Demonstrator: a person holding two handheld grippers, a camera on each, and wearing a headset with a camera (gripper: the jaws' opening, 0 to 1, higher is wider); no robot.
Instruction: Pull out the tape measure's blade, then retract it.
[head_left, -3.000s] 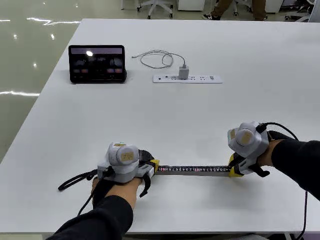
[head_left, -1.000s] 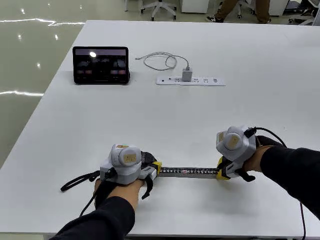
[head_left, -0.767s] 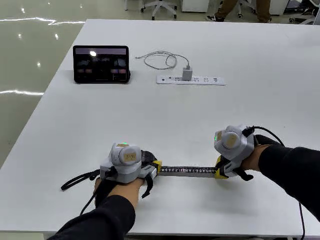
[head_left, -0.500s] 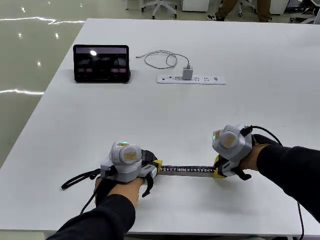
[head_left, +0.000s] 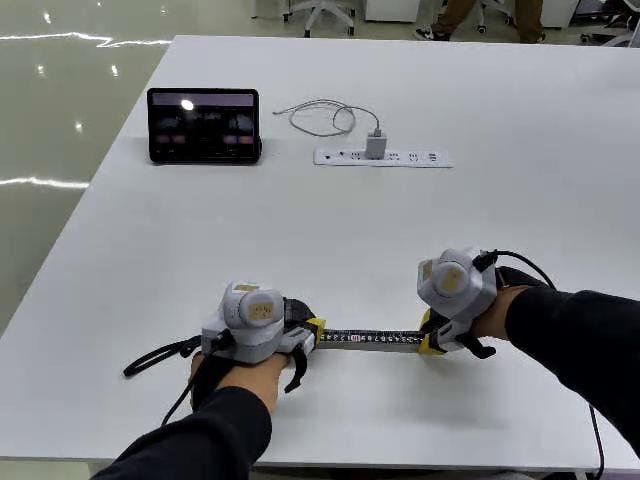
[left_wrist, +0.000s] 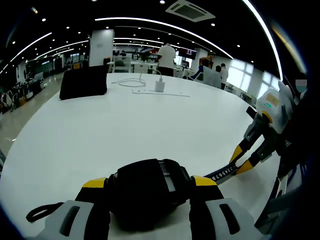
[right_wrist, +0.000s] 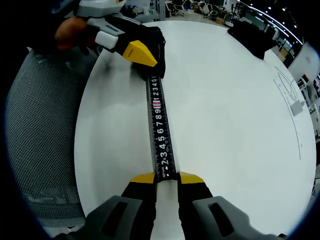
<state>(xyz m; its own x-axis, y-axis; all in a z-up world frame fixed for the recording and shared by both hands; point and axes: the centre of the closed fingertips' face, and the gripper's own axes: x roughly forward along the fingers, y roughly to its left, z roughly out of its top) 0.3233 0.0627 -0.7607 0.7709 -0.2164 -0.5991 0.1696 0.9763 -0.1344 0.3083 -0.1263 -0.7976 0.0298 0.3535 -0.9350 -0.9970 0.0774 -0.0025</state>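
Left gripper sits at 7 o'clock on the white table in the head view, held in a gloved hand; its two yellow-tipped jaws are clamped on the black tape measure, one jaw on each side of the body; in the left gripper view the tape measure sits between the jaws at 6 o'clock. Right gripper sits at 5 o'clock in the head view, well apart from the left one; its jaws are pressed together on the free end of the blade; in the right gripper view the right gripper pinches the blade at 6 o'clock.

Blade status: drawn out, straight, spanning from the tape measure to the right gripper, low along the table top; whether it touches the surface cannot be told; black numerals on a dark band are legible in the right gripper view, running toward the tape measure at 12 o'clock. A black strap trails from the left gripper toward 9 o'clock.

Far side of the table, head view: a dark tablet stands at 11 o'clock; a white power strip lies at 12 o'clock with a white charger plugged in; a coiled white cable lies just beyond, between tablet and strip.
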